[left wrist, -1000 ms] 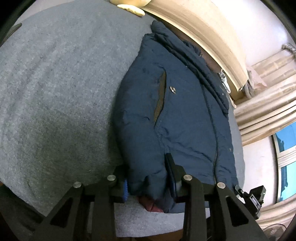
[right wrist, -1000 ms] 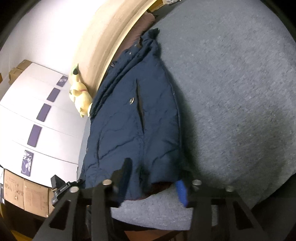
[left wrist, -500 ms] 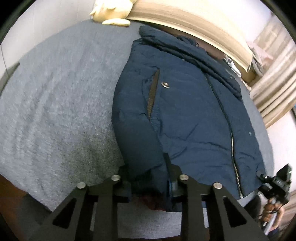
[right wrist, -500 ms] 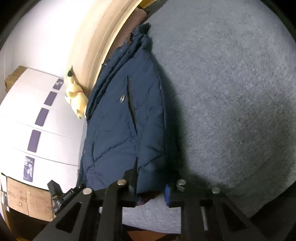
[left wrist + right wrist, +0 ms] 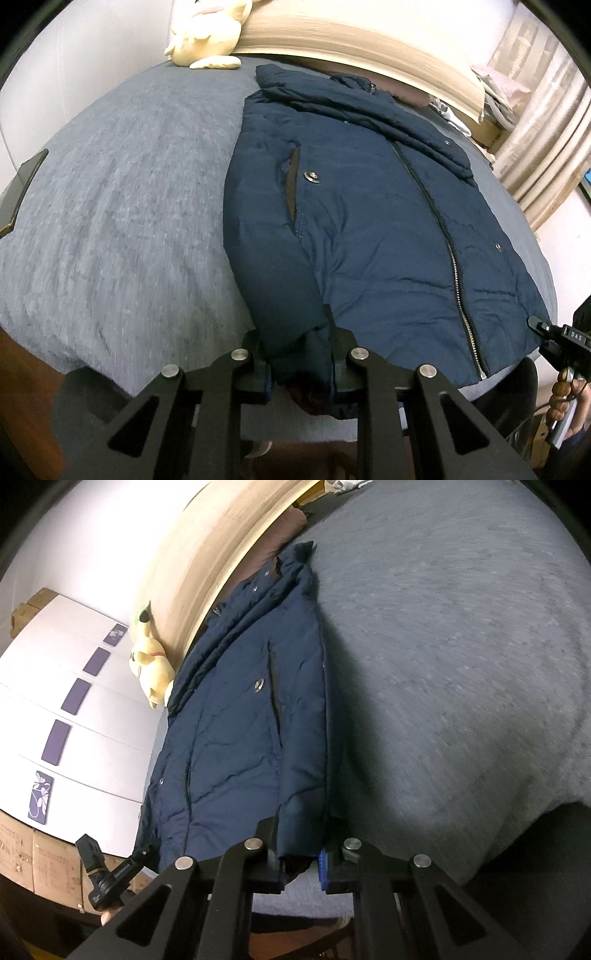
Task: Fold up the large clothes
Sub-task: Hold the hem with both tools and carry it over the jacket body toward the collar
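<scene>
A dark navy padded jacket (image 5: 369,229) lies front up on a grey bed (image 5: 122,206), zipped, collar toward the headboard, both sleeves folded along its sides. My left gripper (image 5: 300,365) is shut on the cuff of the left sleeve at the jacket's hem. My right gripper (image 5: 300,853) is shut on the cuff of the other sleeve (image 5: 301,812) at the hem on the opposite side. The jacket also shows in the right wrist view (image 5: 236,731). Each gripper shows in the other's view at the frame edge.
A wooden headboard (image 5: 354,48) runs along the far side, with a cream plush toy (image 5: 207,40) beside it. A dark flat object (image 5: 26,184) lies at the bed's left edge. White cupboards (image 5: 74,709) and cardboard boxes (image 5: 40,856) stand beyond. Curtains (image 5: 546,147) hang at right.
Both grippers have closed tighter on the sleeve cuffs. Both cameras have shifted so more of the jacket and headboard shows.
</scene>
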